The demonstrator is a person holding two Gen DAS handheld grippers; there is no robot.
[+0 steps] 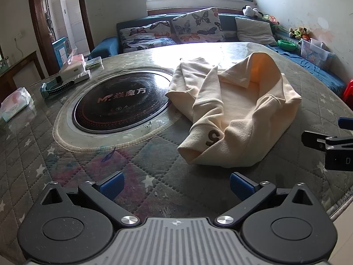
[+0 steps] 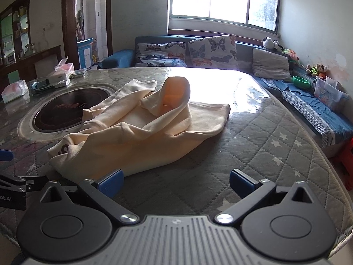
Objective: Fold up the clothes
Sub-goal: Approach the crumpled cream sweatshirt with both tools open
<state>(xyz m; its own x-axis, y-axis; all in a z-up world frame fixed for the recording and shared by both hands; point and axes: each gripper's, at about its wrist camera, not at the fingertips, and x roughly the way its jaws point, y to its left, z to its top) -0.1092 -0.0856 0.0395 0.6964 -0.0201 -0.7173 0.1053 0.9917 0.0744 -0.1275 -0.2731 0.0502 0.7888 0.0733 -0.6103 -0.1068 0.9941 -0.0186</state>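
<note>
Tissue pack [image 1: 15,103]: far left of the round hob [image 1: 121,101]. Cream hoodie [image 1: 231,110]: crumpled, just right of hob, sleeve possibly overlapping its rim. Left gripper [image 1: 175,186]: fingers spread wide, empty, near hob's front. Right gripper [image 2: 175,183]: fingers wide, empty, right of hob, at hoodie's hem.

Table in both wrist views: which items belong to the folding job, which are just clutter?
Job:
- cream hoodie, crumpled on the table
- left hand-held gripper, open, empty
- right hand-held gripper, open, empty

Lying about:
- built-in cooktop
- tissue pack
- watch
- white box
</note>
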